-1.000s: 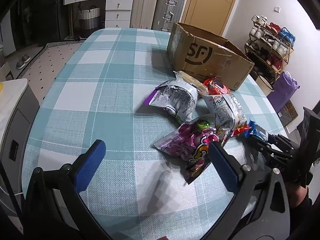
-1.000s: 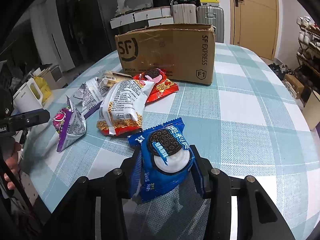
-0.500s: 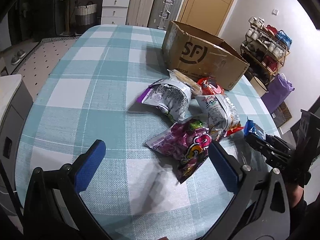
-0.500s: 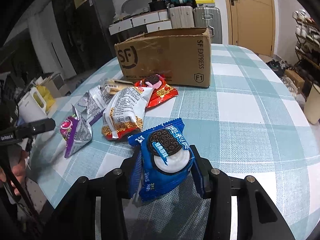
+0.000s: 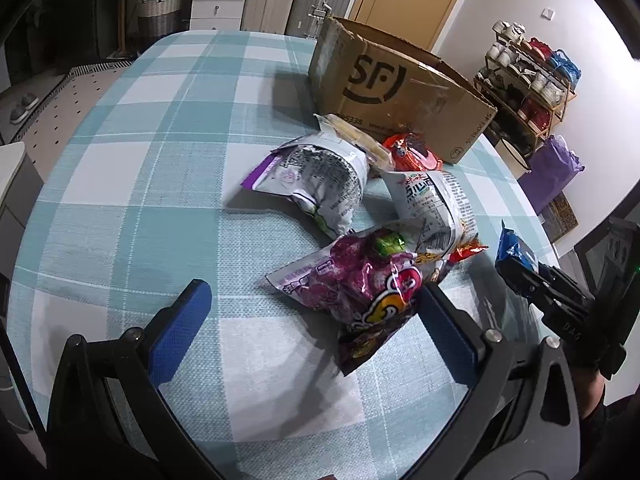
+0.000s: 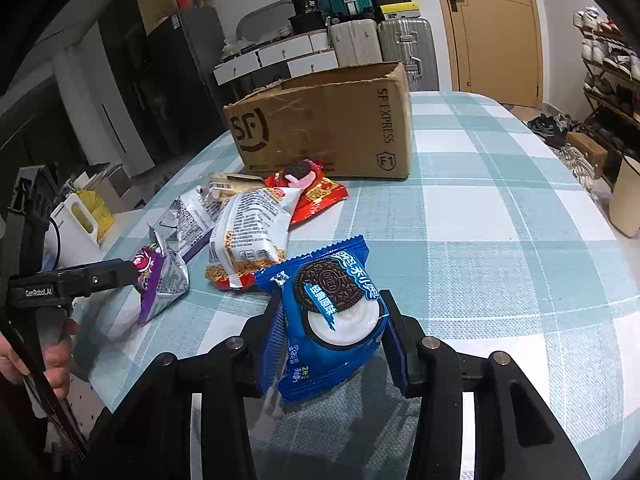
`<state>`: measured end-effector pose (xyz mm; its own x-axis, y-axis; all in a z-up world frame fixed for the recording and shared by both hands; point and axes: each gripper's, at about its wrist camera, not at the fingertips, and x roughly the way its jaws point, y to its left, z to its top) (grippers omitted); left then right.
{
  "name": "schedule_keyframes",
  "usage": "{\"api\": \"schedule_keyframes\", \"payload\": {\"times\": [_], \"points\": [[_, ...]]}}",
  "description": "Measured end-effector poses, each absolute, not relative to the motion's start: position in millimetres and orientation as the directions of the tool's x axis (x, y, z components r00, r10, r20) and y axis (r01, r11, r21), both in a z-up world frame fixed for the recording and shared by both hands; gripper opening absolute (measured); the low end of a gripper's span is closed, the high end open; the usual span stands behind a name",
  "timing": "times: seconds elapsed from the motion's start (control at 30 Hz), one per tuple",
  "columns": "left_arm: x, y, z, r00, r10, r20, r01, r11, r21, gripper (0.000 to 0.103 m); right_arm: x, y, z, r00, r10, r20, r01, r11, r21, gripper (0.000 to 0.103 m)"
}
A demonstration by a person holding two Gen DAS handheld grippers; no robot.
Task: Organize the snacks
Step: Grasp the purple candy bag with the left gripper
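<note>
Right wrist view, from the left: the left gripper [image 6: 134, 274] hangs wide open, one finger just beside the purple candy bag [image 6: 160, 280], holding nothing. Other snack packets [image 6: 250, 232] lie heaped before the open cardboard box [image 6: 328, 128], probably their destination. The right gripper [image 6: 334, 340] clamps the blue cookie packet [image 6: 332, 312] above the checked tablecloth [image 6: 500, 240], seemingly ready for boxing.

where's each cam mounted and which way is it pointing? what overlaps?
Left wrist: on the left gripper, angled down across the checked table at the purple snack bag and SF box; its open blue fingers show, with the right gripper at the right edge.
Right wrist: on the right gripper, facing the box; its fingers clamp the blue Oreo pack; a hand shows left.
Shared: box, snack pile, tablecloth, each other's gripper.
</note>
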<state>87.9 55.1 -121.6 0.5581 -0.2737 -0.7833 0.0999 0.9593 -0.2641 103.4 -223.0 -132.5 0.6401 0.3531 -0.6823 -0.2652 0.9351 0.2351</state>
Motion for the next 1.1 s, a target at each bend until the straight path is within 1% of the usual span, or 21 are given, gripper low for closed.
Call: {"api": "schedule_keyframes", "payload": {"times": [0.13, 0.47, 0.5, 0.53, 0.6, 0.63, 0.67, 0.73, 0.8, 1.1], "points": [[91, 49, -124, 0.549, -0.278, -0.788, 0.103, 0.958, -0.266, 0.102, 102, -227, -133, 0.644, 0.356, -0.678, -0.260, 0.934, 0.244, 0.044], [101, 35, -139, 0.516, -0.335, -0.788, 0.129, 0.940, -0.315, 0.100, 98, -234, -132, 0.655, 0.371, -0.658, -0.259, 0.929, 0.265, 0.044], [100, 35, -140, 0.518, -0.343, -0.783, 0.136, 0.937, -0.321, 0.098, 97, -234, -132, 0.656, 0.372, -0.657, -0.259, 0.928, 0.267, 0.044], [100, 35, -140, 0.516, -0.359, -0.778, 0.145, 0.932, -0.333, 0.092, 97, -235, -132, 0.657, 0.374, -0.654, -0.258, 0.928, 0.270, 0.044], [99, 32, -139, 0.513, -0.388, -0.766, 0.177, 0.921, -0.348, 0.064, 96, -236, -132, 0.658, 0.376, -0.653, -0.258, 0.927, 0.274, 0.044], [99, 28, -138, 0.506, -0.386, -0.771, 0.195, 0.922, -0.334, 0.044, 95, -236, -133, 0.659, 0.376, -0.651, -0.257, 0.927, 0.275, 0.044], [98, 25, -137, 0.510, -0.382, -0.771, 0.212, 0.924, -0.318, 0.043, 95, -237, -132, 0.659, 0.379, -0.650, -0.257, 0.925, 0.279, 0.044], [96, 22, -138, 0.498, -0.416, -0.761, 0.248, 0.909, -0.335, 0.042, 94, -238, -131, 0.661, 0.381, -0.646, -0.255, 0.924, 0.284, 0.044], [95, 19, -137, 0.494, -0.418, -0.763, 0.265, 0.908, -0.326, 0.042, 93, -237, -129, 0.666, 0.382, -0.640, -0.259, 0.924, 0.281, 0.044], [89, 20, -129, 0.511, -0.414, -0.753, 0.272, 0.909, -0.316, 0.042, 88, -235, -116, 0.684, 0.387, -0.619, -0.274, 0.922, 0.274, 0.044]]}}
